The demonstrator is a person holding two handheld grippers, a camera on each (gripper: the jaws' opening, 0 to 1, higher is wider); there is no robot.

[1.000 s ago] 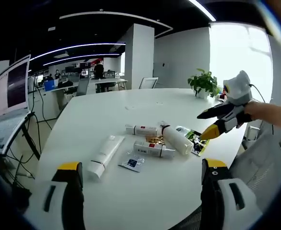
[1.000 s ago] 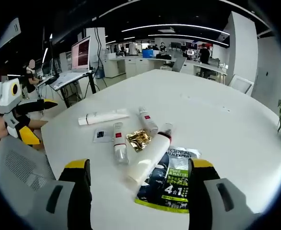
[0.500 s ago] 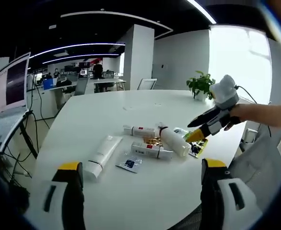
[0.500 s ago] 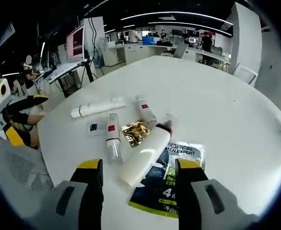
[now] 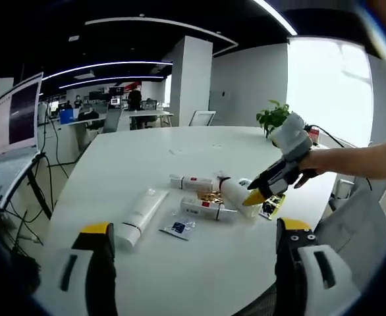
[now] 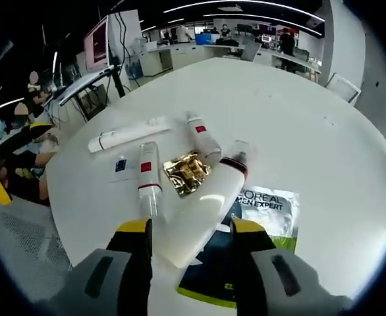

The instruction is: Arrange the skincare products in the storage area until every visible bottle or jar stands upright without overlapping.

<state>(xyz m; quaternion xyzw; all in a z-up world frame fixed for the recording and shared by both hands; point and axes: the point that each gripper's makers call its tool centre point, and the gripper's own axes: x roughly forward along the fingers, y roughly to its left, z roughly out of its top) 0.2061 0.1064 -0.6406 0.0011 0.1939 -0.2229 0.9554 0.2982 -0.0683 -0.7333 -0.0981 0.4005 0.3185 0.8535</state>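
On the round white table (image 5: 180, 151) several skincare items lie flat. A large white bottle with a dark collar (image 6: 203, 207) rests partly on a black-and-green sachet pack (image 6: 269, 210). My right gripper (image 6: 191, 230) is open, its jaws close on either side of that bottle's base; from the left gripper view the right gripper (image 5: 257, 192) reaches in at the large bottle (image 5: 236, 193). Two slim red-labelled bottles (image 6: 147, 178) (image 6: 203, 138), a white tube (image 6: 130, 133), a gold sachet (image 6: 186, 172) and a small sachet (image 6: 120, 164) lie nearby. My left gripper (image 5: 194, 263) hangs open over the near table edge.
A laptop on a stand (image 5: 15, 125) is off the table's left side. A potted plant (image 5: 275, 117) stands at the far right rim. A grey mesh chair (image 5: 358, 217) sits by the near right edge. Desks and people fill the office behind.
My right gripper has moved forward and down onto the large white bottle, and its jaws have narrowed around the base. The left gripper has stayed put.
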